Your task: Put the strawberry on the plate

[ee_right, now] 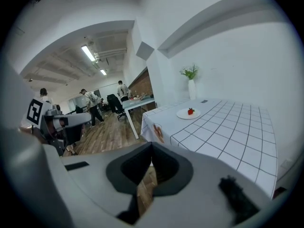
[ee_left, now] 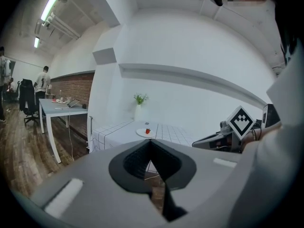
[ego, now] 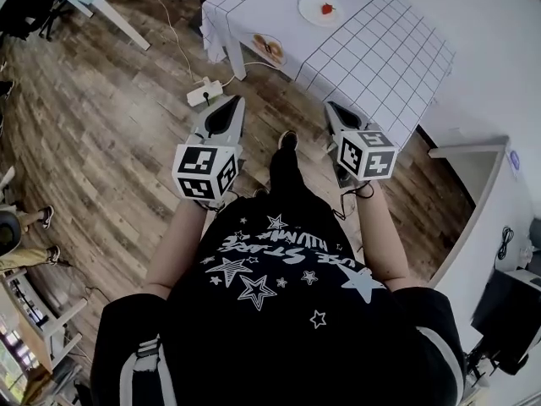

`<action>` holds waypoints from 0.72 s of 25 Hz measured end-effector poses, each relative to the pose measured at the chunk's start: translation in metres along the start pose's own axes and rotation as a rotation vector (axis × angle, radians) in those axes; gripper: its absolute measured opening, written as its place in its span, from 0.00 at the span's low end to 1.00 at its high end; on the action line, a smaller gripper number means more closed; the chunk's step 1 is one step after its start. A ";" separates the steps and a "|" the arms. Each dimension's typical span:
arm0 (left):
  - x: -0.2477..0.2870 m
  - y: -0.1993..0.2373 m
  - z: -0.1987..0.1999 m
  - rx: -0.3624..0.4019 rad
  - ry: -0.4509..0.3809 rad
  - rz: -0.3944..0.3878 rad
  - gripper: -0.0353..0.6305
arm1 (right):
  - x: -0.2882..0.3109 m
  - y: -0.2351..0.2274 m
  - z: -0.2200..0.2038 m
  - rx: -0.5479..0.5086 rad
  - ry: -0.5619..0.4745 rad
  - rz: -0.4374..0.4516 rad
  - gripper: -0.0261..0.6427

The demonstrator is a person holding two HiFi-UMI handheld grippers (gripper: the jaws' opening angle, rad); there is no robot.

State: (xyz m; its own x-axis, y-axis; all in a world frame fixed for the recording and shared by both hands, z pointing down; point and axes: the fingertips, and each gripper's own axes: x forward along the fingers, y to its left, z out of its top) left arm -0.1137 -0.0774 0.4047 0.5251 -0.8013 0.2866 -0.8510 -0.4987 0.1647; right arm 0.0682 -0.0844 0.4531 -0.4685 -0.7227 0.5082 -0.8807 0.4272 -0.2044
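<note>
Just one strawberry (ego: 326, 8), one plate (ego: 308, 7)

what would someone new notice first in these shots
A red strawberry sits on a white plate on the grid-patterned table, well away from the person. In the foreground, the left tongs and right tongs are both shut and empty, held out over the wooden floor.
</note>
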 end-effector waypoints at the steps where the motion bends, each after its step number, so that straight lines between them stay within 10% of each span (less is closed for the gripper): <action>1: -0.005 -0.003 -0.002 0.000 0.000 -0.010 0.07 | -0.006 0.005 -0.004 0.000 0.000 -0.004 0.06; 18: -0.034 -0.036 0.001 -0.012 -0.054 -0.049 0.07 | -0.062 0.018 -0.007 -0.049 -0.019 -0.034 0.06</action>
State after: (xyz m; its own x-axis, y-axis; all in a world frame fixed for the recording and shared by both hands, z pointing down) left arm -0.1006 -0.0329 0.3877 0.5655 -0.7930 0.2268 -0.8243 -0.5337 0.1890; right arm 0.0819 -0.0283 0.4233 -0.4396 -0.7472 0.4984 -0.8921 0.4276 -0.1458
